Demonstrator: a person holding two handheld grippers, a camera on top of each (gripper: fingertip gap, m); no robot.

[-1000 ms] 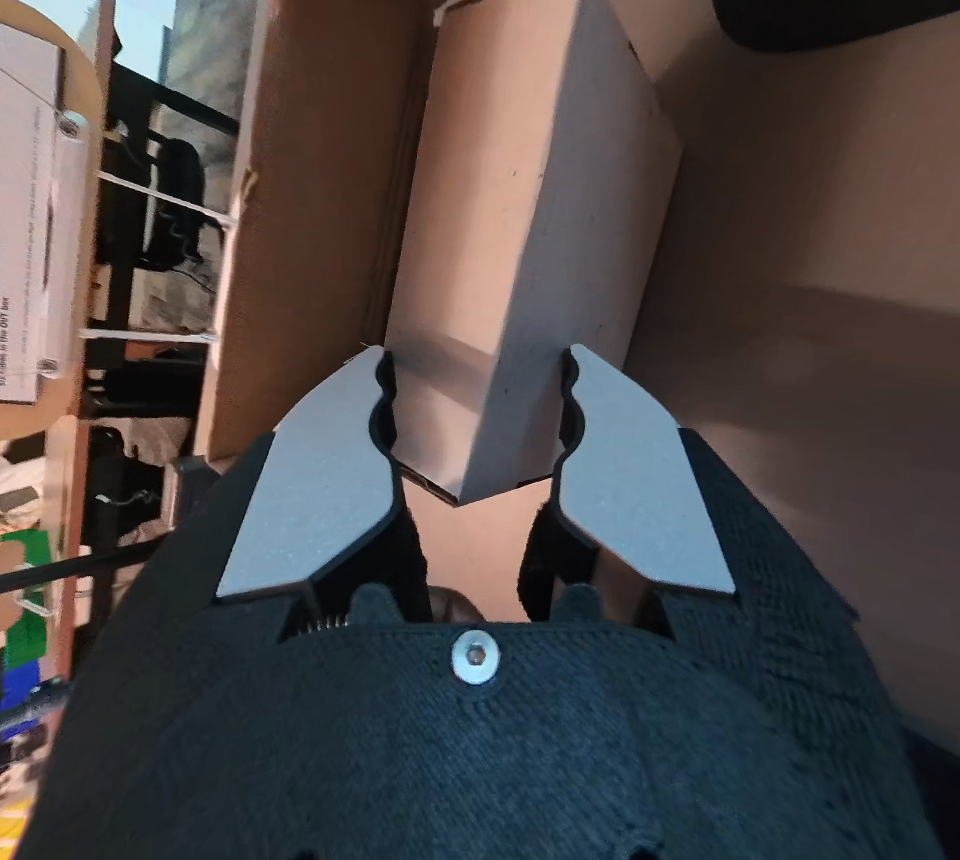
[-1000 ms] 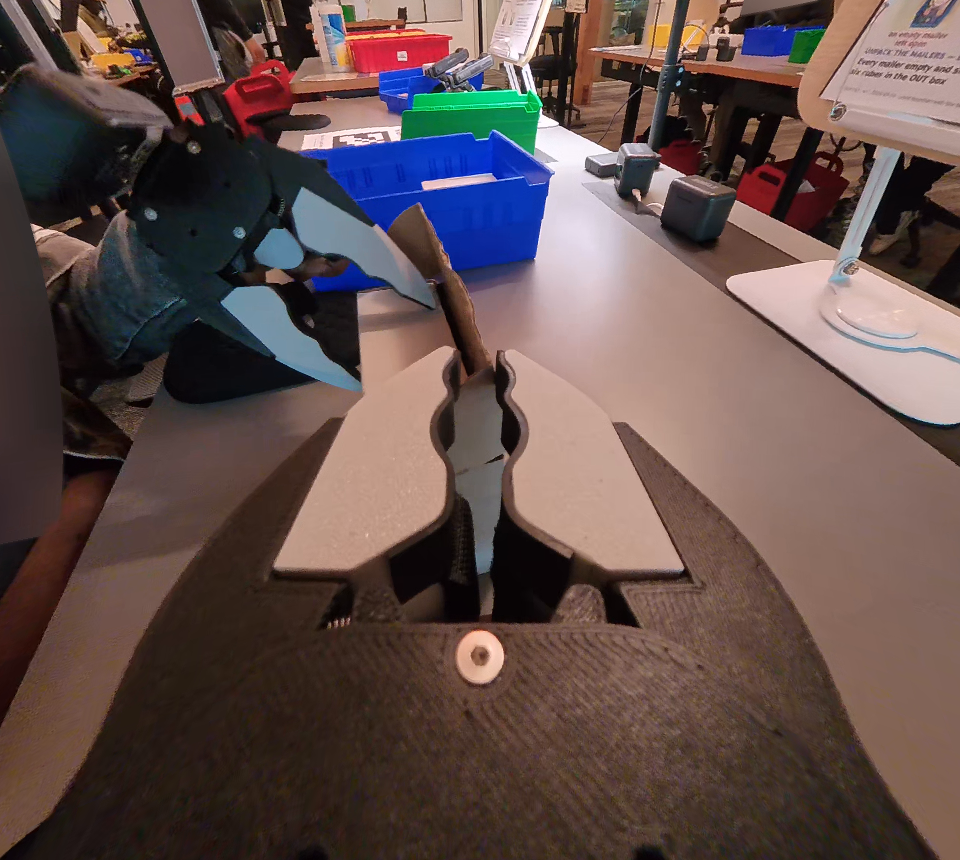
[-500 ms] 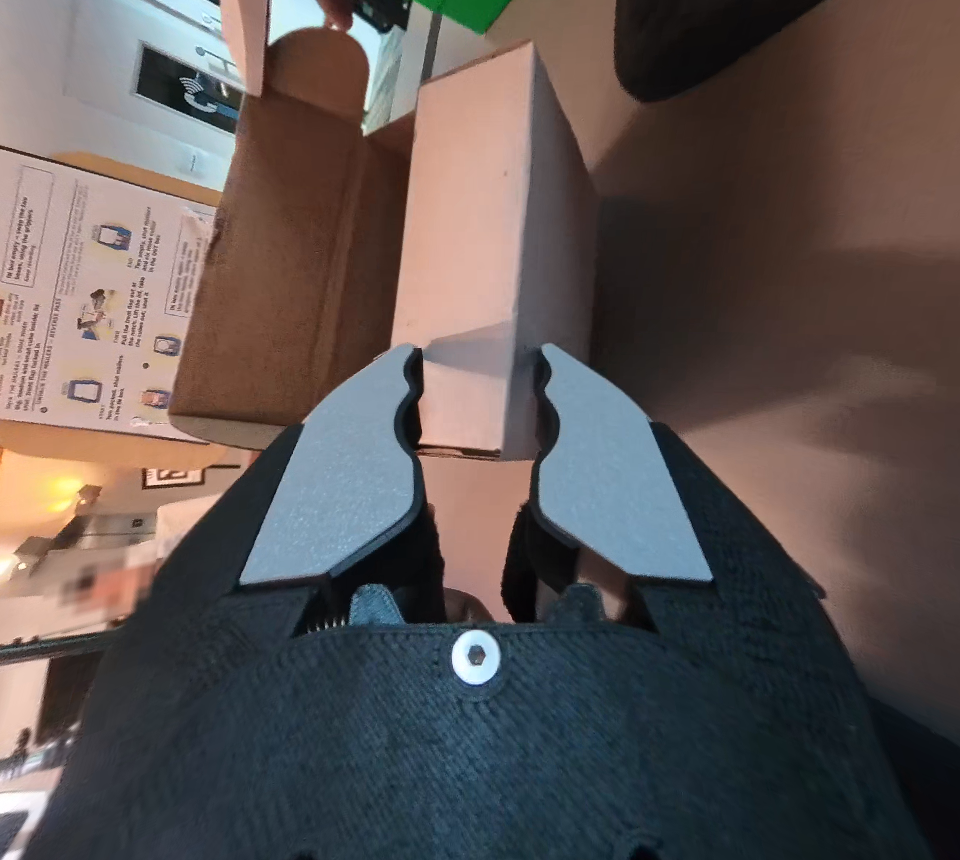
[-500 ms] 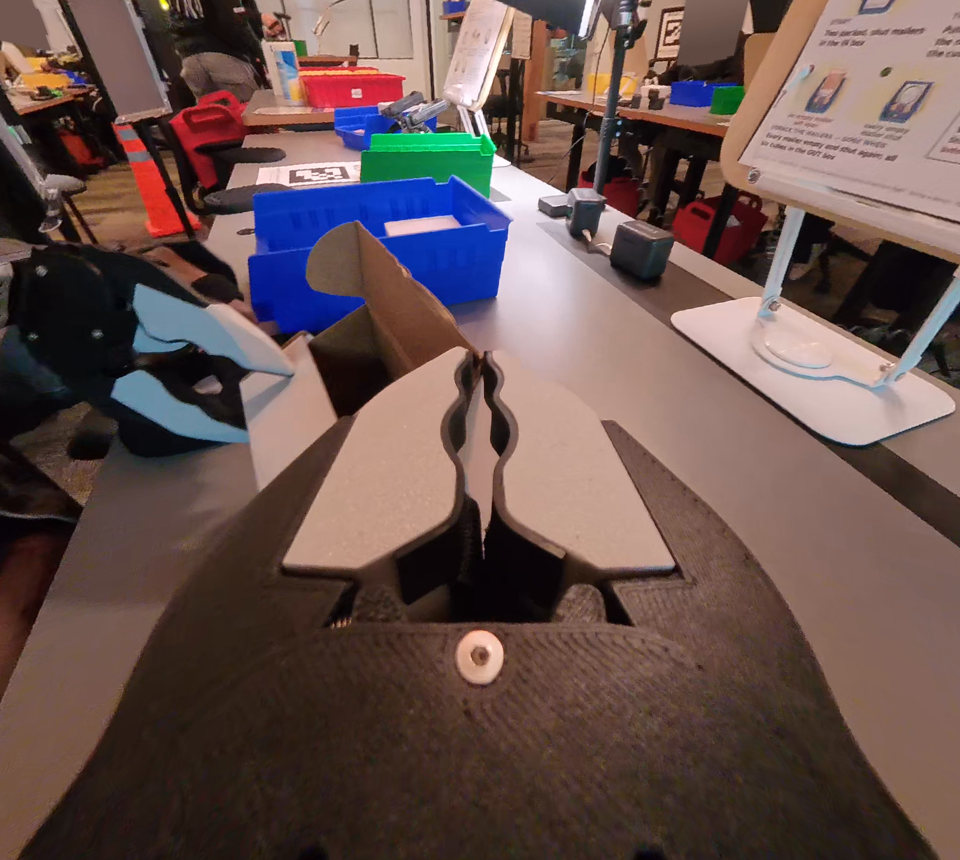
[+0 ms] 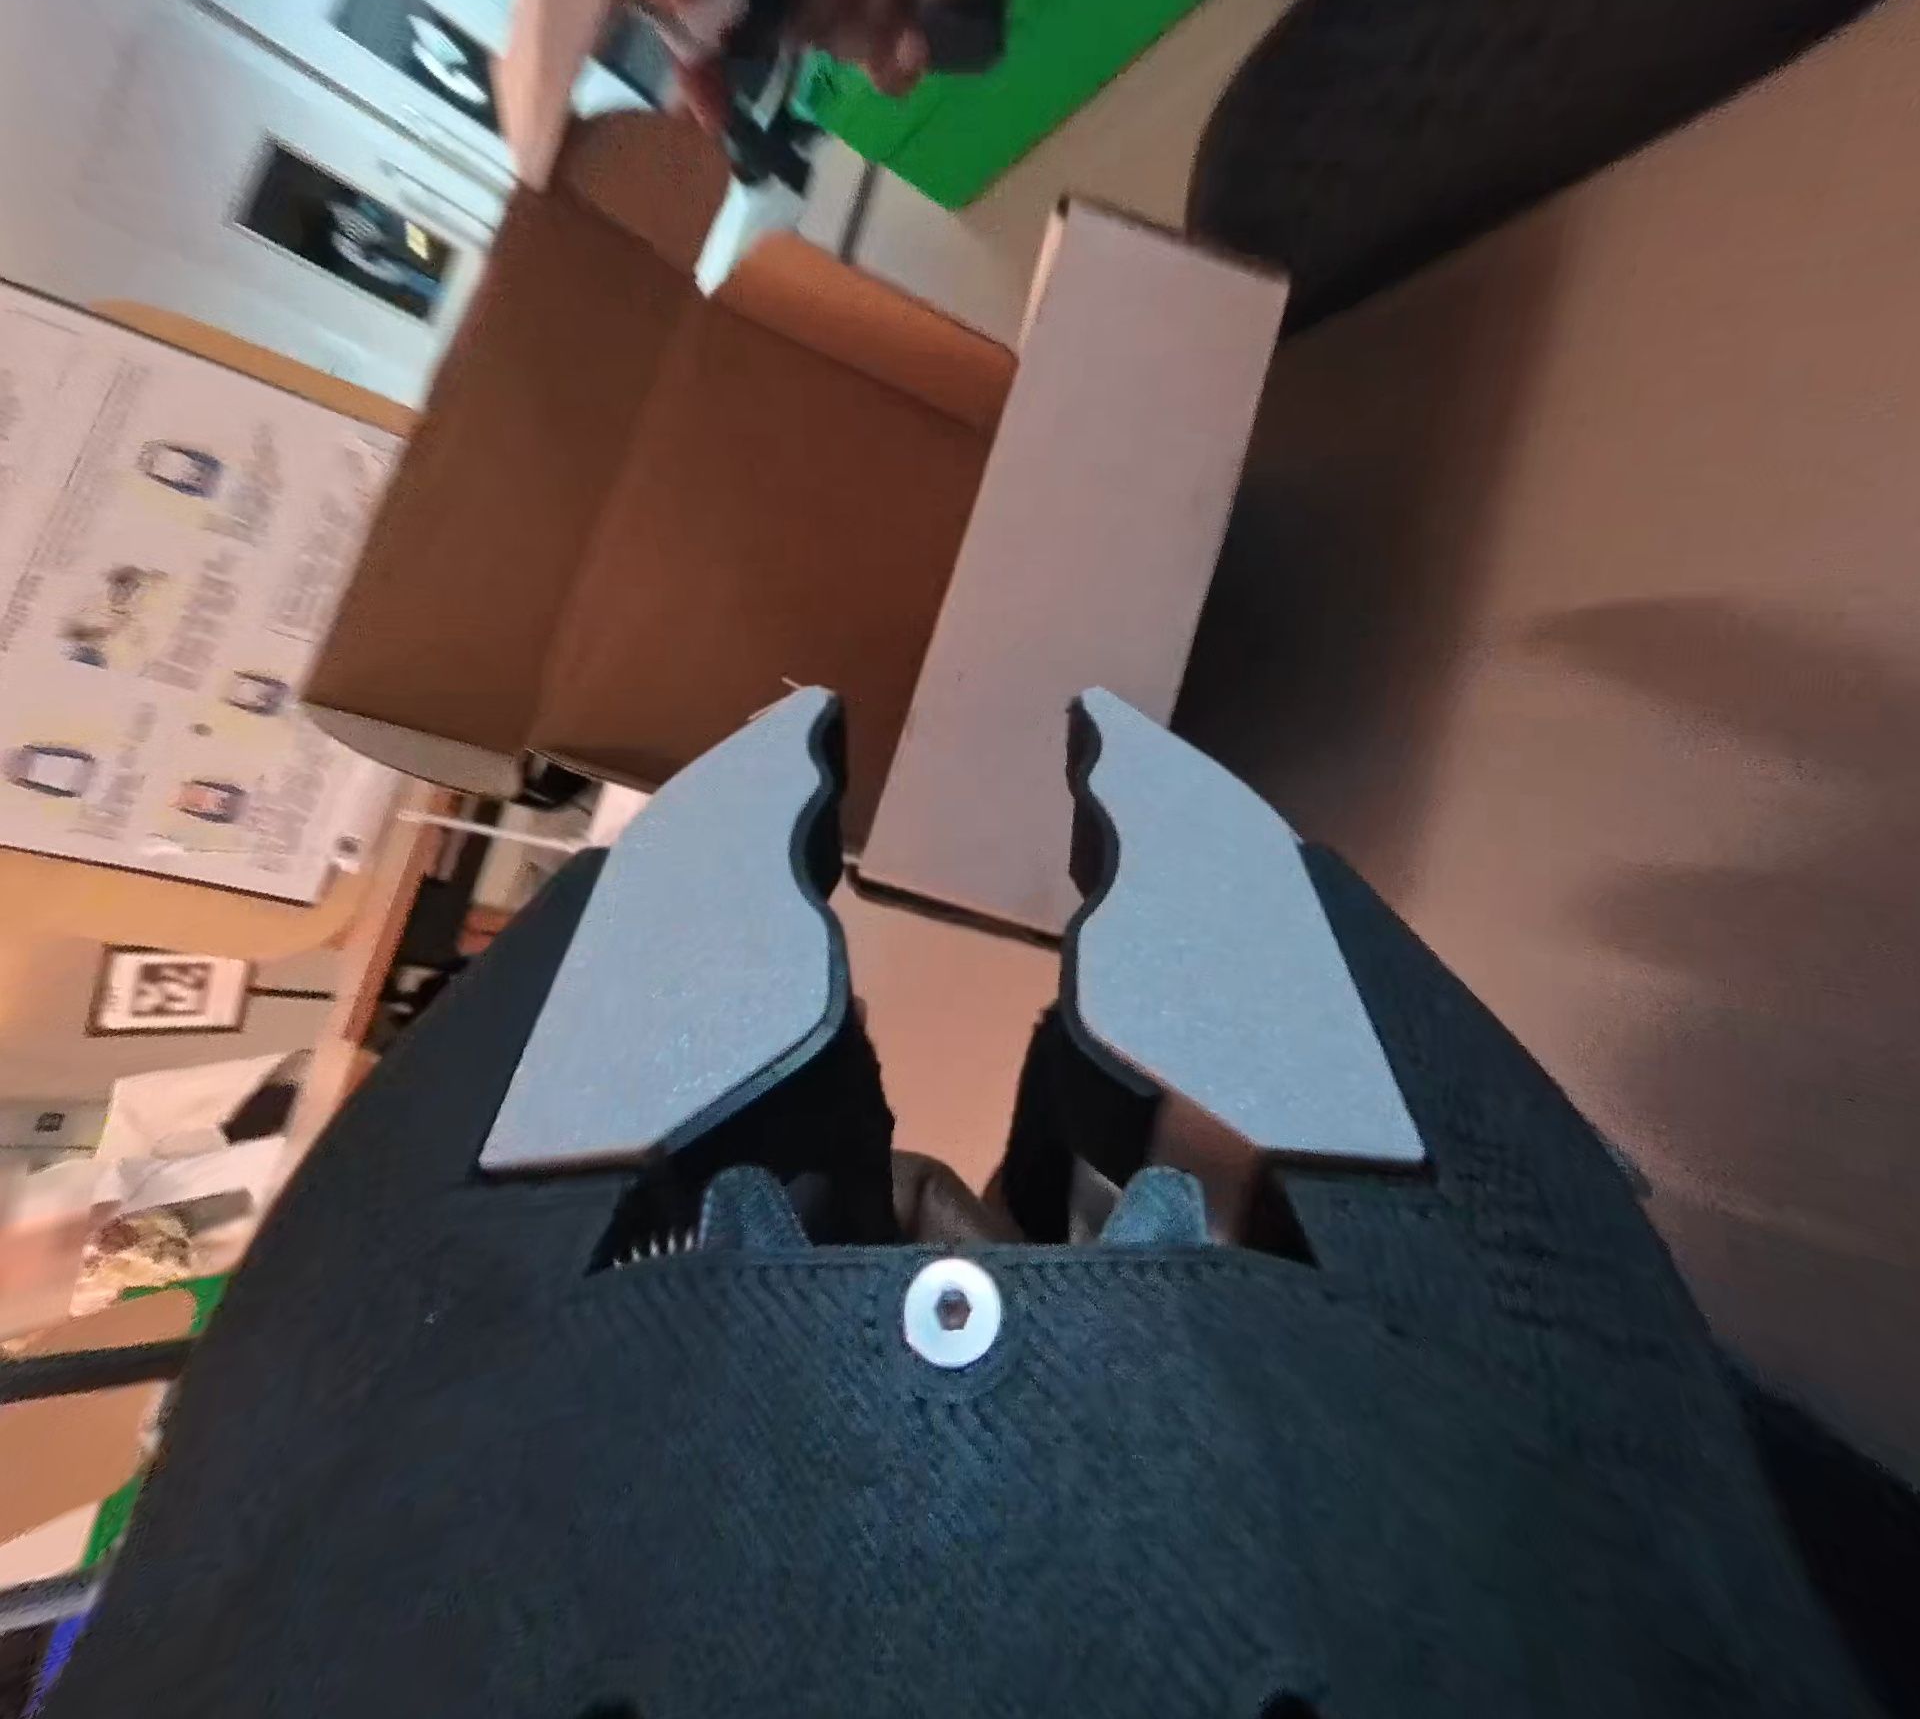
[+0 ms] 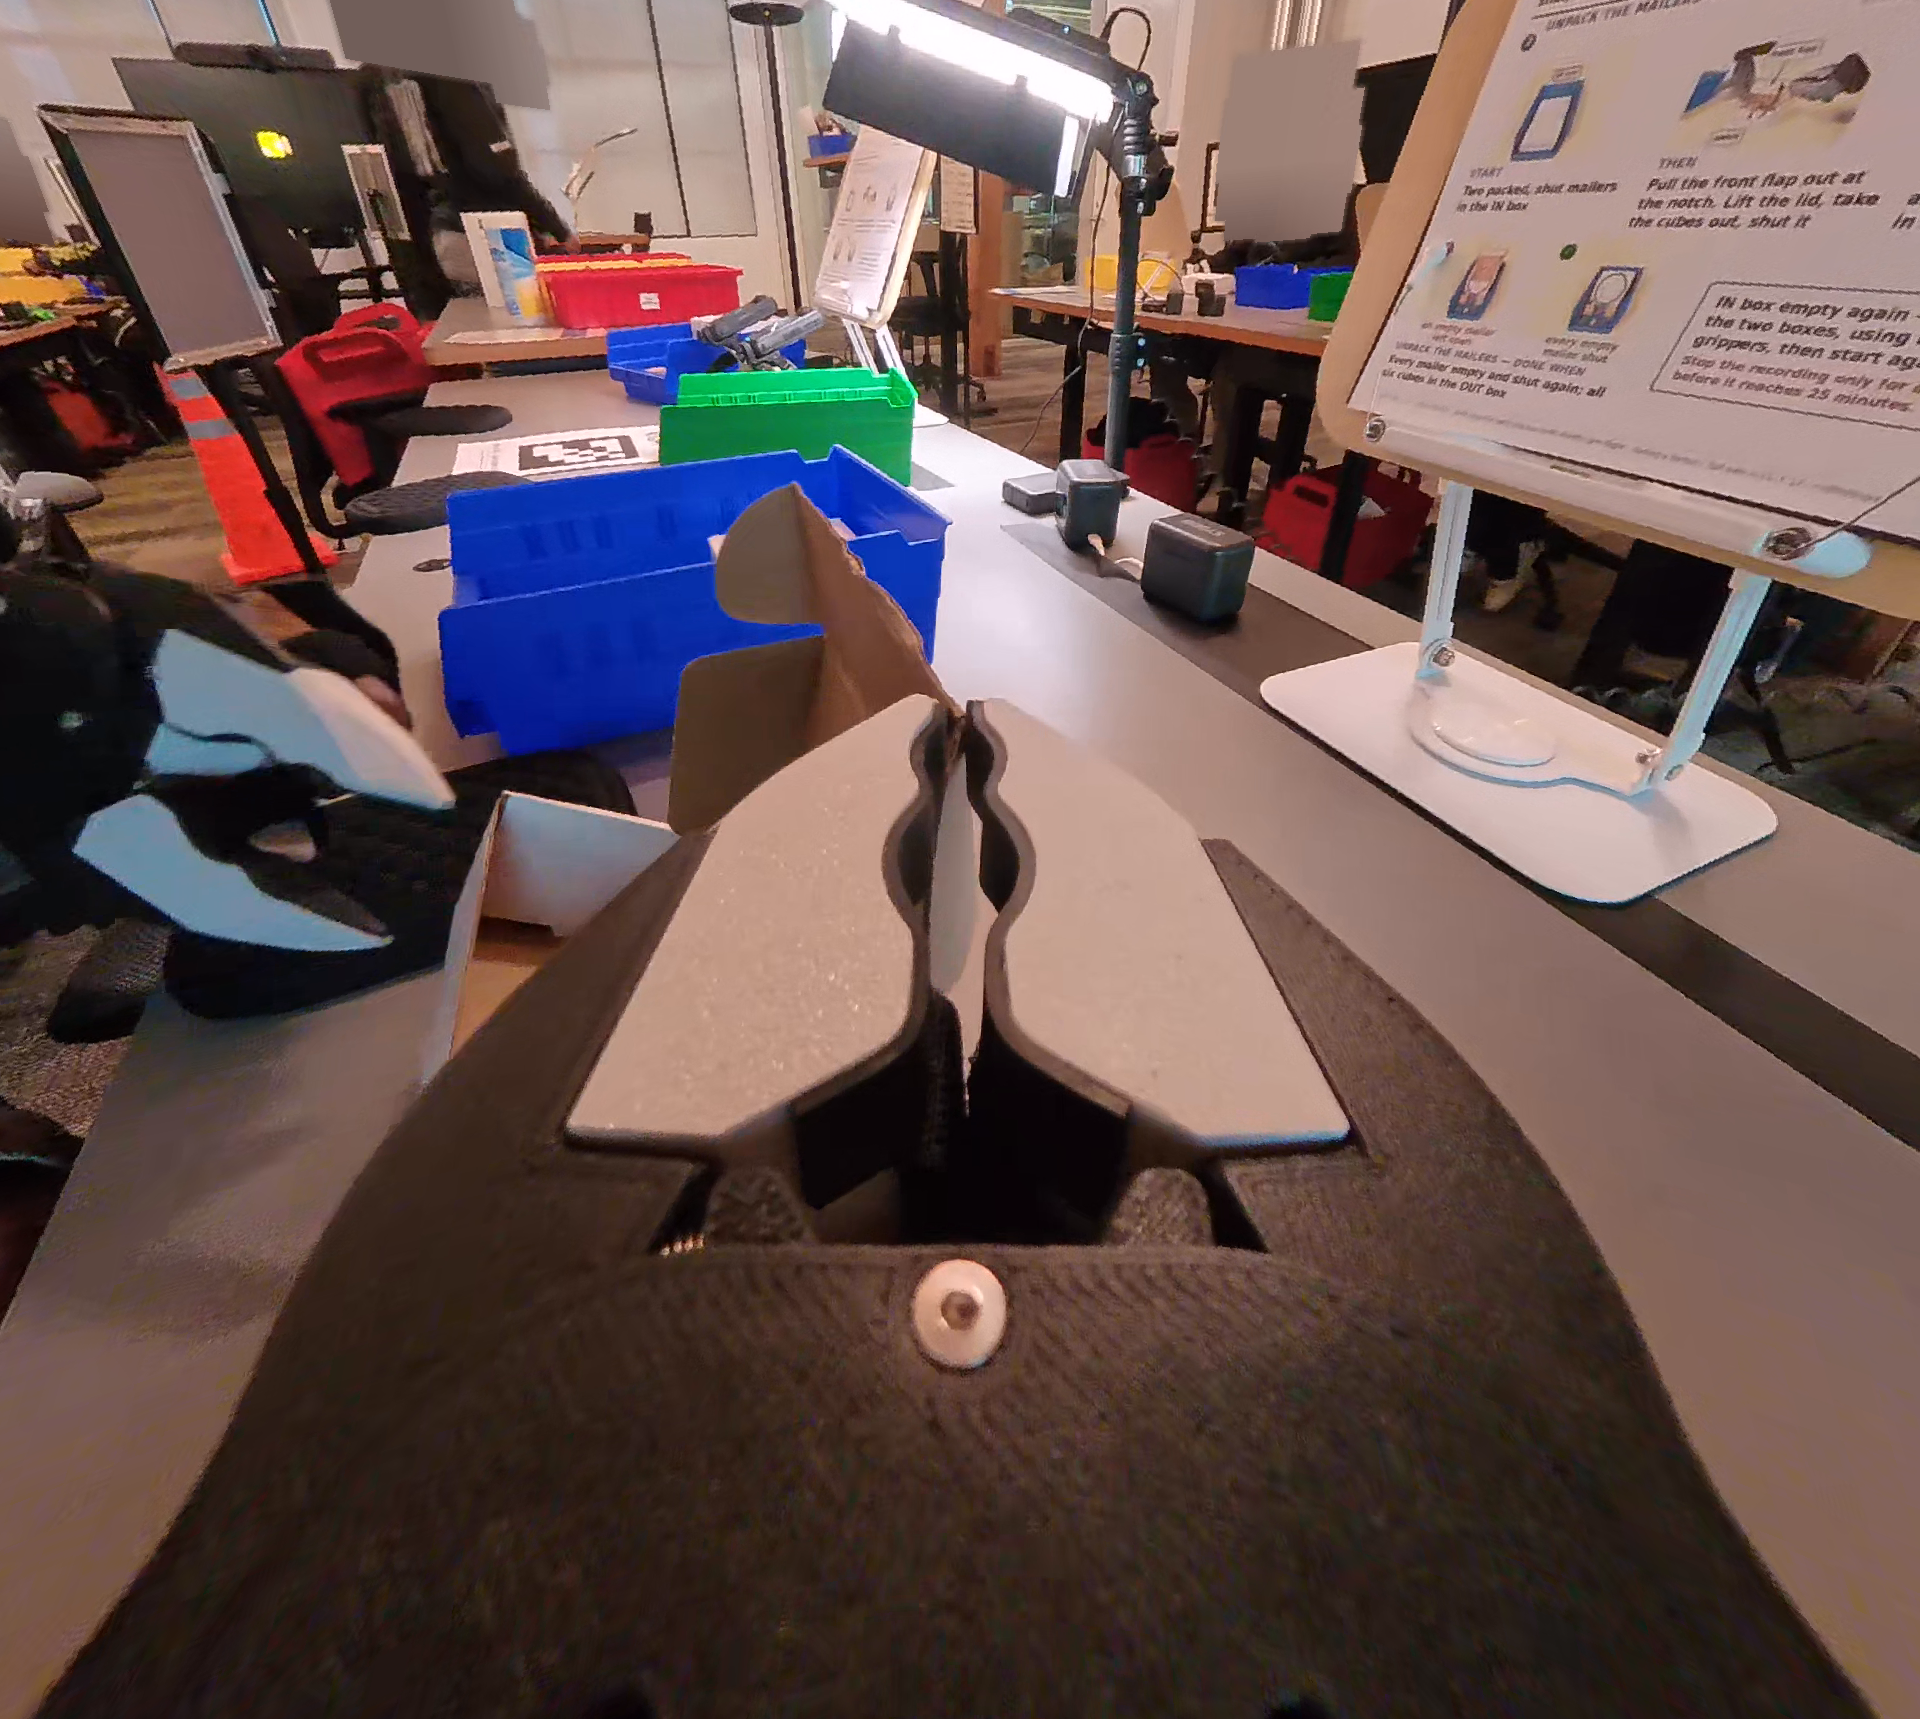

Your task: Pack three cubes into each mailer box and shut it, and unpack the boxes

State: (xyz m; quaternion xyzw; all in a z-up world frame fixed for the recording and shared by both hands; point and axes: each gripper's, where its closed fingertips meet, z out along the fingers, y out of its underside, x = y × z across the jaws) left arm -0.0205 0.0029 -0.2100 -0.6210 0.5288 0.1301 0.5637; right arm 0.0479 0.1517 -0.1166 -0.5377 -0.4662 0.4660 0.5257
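A mailer box, white outside and brown inside, lies open on the grey table (image 6: 1195, 734). My right gripper (image 6: 961, 719) is shut on the edge of its raised lid (image 6: 821, 630), which stands up with a rounded ear at the top. In the left wrist view, the box's white side wall (image 5: 1112, 547) runs away from me, with the brown lid panel (image 5: 675, 526) to its left. My left gripper (image 5: 956, 713) is open, its fingertips either side of the wall's near end with gaps. It also shows in the right wrist view (image 6: 416, 869), left of the box. No cubes show.
A blue bin (image 6: 623, 609) stands just behind the box, with a green bin (image 6: 790, 428) farther back. A black pad (image 6: 540, 786) lies under the left gripper. An instruction board on a white stand (image 6: 1538, 786) is at the right, with small dark chargers (image 6: 1195, 568) behind it. One gripper's finger ends stand about 20 cm off the other's.
My right gripper has pulled the lid up and over, opening the box. My left gripper has opened wider and eased back from the box's side wall.
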